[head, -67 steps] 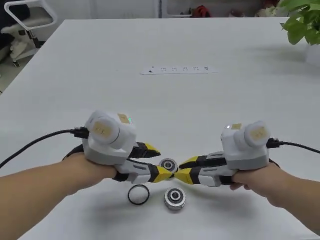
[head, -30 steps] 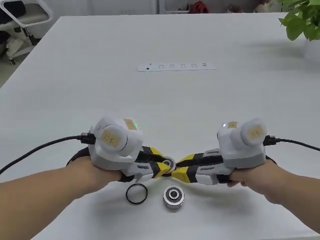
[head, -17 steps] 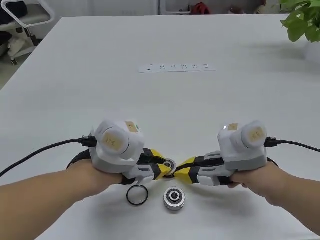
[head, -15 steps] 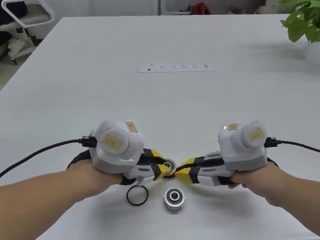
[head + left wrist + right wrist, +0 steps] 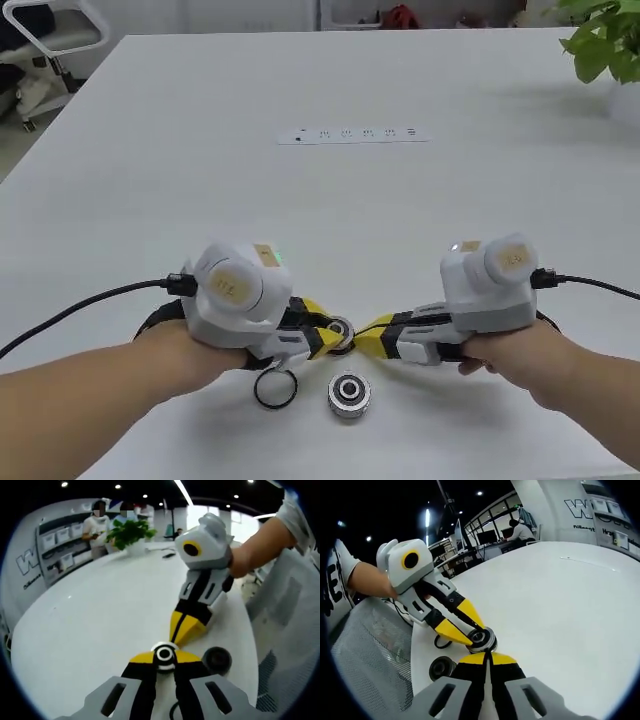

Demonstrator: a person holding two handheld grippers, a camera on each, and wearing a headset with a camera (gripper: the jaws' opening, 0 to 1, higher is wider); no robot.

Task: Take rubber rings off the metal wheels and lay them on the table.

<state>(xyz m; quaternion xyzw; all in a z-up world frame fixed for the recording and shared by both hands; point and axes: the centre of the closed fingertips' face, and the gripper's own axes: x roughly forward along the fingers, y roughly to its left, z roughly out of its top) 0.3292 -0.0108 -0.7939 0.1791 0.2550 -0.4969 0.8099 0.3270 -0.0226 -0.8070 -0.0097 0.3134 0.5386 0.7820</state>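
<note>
I am watching the metal wheel being held up just above the bench, near its front edge, between the two tools. My left hand-held gripper is clamping the wheel between its yellow tips; in the left gripper view the wheel's face is sitting squarely in that pinch. A dark band is running round the wheel's rim. My right hand-held gripper is coming in from the opposite side with its jaws pressed together, the tips touching the wheel's edge. I cannot tell whether they are pinching any of the band.

Just below the held wheel, a second wheel is lying flat on the bench. Beside it, to the left, a loose rubber ring is lying flat too, partly under the left tool's body. Ring and second wheel are sitting near each other but apart.

Farther back, a white power strip is lying across the middle of the bench. A green plant is standing at the far right corner, and a chair is showing past the far left corner.
</note>
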